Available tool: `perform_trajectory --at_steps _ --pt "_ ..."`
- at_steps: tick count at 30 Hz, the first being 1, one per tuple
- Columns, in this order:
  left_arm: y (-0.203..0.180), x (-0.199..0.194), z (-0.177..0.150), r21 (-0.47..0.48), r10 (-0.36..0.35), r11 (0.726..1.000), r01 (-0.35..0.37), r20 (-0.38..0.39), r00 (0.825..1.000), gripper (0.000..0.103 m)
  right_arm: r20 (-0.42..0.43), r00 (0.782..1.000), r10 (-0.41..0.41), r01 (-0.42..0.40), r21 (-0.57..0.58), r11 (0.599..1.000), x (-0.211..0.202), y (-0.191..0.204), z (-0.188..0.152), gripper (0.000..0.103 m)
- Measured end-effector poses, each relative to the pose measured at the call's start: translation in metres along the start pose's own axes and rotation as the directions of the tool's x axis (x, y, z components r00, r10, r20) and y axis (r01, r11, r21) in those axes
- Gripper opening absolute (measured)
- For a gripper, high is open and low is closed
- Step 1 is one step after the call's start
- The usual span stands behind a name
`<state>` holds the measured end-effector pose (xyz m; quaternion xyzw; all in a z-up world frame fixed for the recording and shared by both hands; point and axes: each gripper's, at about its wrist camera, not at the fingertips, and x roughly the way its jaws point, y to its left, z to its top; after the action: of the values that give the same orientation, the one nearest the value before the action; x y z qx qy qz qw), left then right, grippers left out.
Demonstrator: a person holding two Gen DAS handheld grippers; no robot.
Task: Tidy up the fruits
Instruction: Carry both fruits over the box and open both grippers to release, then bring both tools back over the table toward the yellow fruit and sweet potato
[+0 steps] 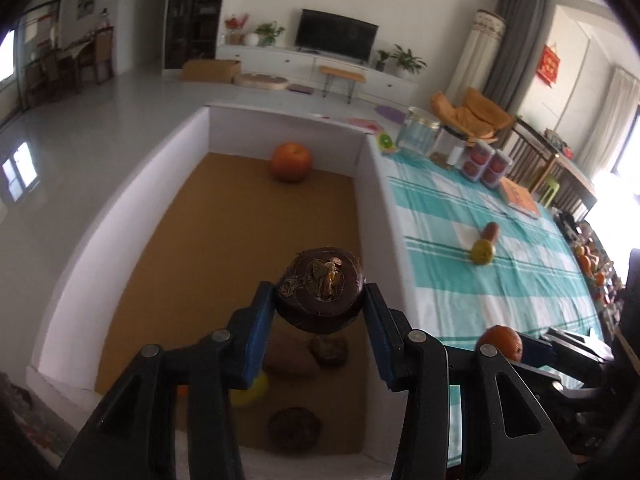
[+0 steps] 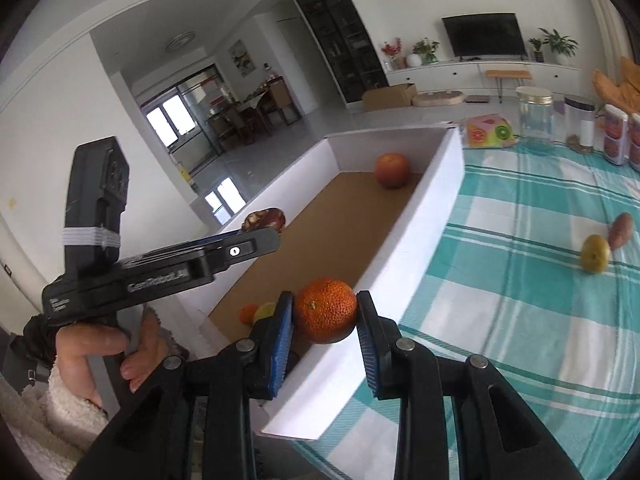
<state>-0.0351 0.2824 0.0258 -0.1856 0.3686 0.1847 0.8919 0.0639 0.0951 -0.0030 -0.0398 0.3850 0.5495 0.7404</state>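
The left gripper [image 1: 320, 304] has its jaws clamped on a dark mangosteen [image 1: 319, 289], held over the near end of the box [image 1: 384, 216]. The right gripper [image 2: 325, 316] has its jaws closed on a small orange [image 2: 326, 310] above the box's near right wall. Both fruits look light and firm; the mangosteen's hard rind should take a squeeze across its widest part, while the orange's dimpled skin is softer, so a gentle grip is safer. The white box, brown-floored, holds an apple [image 1: 291, 161] at the far end and several fruits near. On the tabletop [image 2: 520, 280], to the right, lie a pear [image 2: 595, 255] and a sweet potato [image 2: 621, 230], touching.
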Motion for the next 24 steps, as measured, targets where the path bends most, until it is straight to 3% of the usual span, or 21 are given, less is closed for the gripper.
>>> perform_trajectory --at_steps 2,5,6,7,9,10,11,15,18,22,24 --pt "0.025 0.012 -0.007 -0.033 0.092 0.995 -0.093 -0.029 0.995 0.047 -0.051 0.998 0.022 -0.024 -0.043 0.999 0.024 0.018 -0.002 0.031" --pt "0.050 0.026 -0.018 -0.074 0.166 0.982 -0.171 -0.078 0.983 0.047 -0.115 0.993 0.016 -0.028 -0.100 0.995 0.052 0.035 -0.009 0.032" --pt "0.053 0.029 -0.020 -0.083 0.183 0.978 -0.191 -0.088 0.979 0.049 -0.134 0.991 0.011 -0.026 -0.111 0.994 0.058 0.038 -0.011 0.032" --pt "0.055 0.031 -0.022 -0.090 0.195 0.975 -0.203 -0.089 0.977 0.058 -0.143 0.990 0.005 -0.022 -0.115 0.993 0.062 0.040 -0.013 0.035" --pt "0.053 0.032 -0.022 -0.102 0.219 0.969 -0.226 -0.076 0.973 0.077 -0.117 0.993 -0.002 -0.012 -0.118 0.993 0.058 0.037 -0.015 0.056" --pt "0.050 0.030 -0.021 -0.109 0.225 0.967 -0.230 -0.058 0.973 0.079 -0.084 0.996 -0.014 0.004 -0.118 0.993 0.051 0.035 -0.016 0.072" --pt "0.046 0.029 -0.019 -0.113 0.224 0.967 -0.228 -0.041 0.974 0.079 -0.045 0.998 -0.032 0.027 -0.117 0.993 0.042 0.030 -0.017 0.081" --pt "0.023 0.029 -0.009 -0.104 0.169 0.980 -0.168 -0.001 0.986 0.079 0.086 0.985 -0.149 0.158 -0.098 0.983 0.004 -0.003 -0.019 0.088" --pt "-0.010 0.025 -0.005 -0.056 0.093 0.994 -0.091 0.035 0.995 0.079 0.151 0.937 -0.315 0.325 -0.045 0.945 -0.023 -0.047 -0.032 0.098" --pt "-0.069 0.015 -0.007 0.072 -0.030 0.997 0.025 0.063 0.998 0.082 0.130 0.833 -0.539 0.533 0.078 0.843 -0.051 -0.131 -0.059 0.099" --pt "-0.099 0.013 -0.011 0.129 -0.104 0.987 0.096 0.051 0.993 0.084 0.087 0.786 -0.612 0.596 0.156 0.787 -0.064 -0.172 -0.075 0.099"
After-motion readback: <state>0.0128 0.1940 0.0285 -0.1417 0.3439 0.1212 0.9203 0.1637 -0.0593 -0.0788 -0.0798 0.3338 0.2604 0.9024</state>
